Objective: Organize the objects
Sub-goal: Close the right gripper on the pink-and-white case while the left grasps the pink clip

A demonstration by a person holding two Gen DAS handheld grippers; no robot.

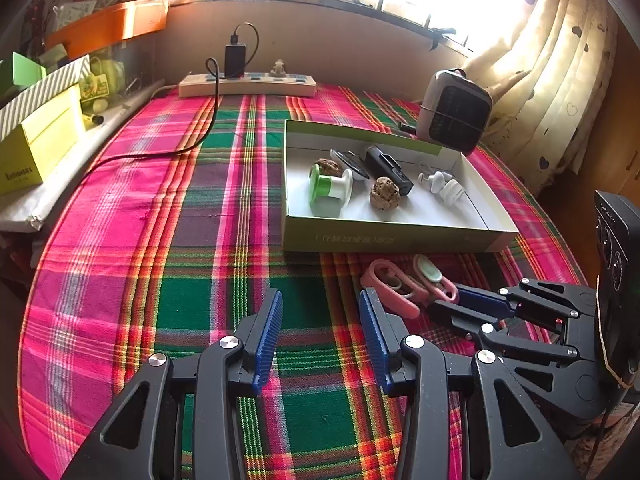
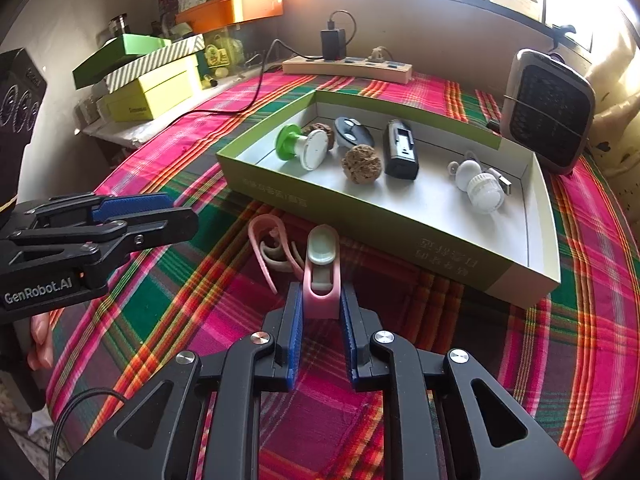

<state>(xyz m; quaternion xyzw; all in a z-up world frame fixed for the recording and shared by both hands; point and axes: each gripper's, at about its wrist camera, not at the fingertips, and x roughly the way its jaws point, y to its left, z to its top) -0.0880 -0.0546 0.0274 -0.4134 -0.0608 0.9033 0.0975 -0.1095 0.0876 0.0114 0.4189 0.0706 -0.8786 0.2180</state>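
Clamping right gripper (image 2: 320, 304) pads on pink clip (image 2: 321, 276) lying just in front of green tray (image 2: 516, 276), likely for lifting into it alongside items already collected there; left gripper (image 1: 320, 316) parted, empty, hovering beside tray.

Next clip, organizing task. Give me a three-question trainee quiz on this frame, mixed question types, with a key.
1. True or false: the right claw is closed on the pink clip.
2. Multiple choice: where does the pink clip lie?
A. inside the green box
B. on the plaid cloth in front of the box
C. on the power strip
3. Fill in: the left claw holds ____.

Key:
1. True; its blue pads press the clip's near end.
2. B
3. Nothing; its jaws stand apart over the cloth.
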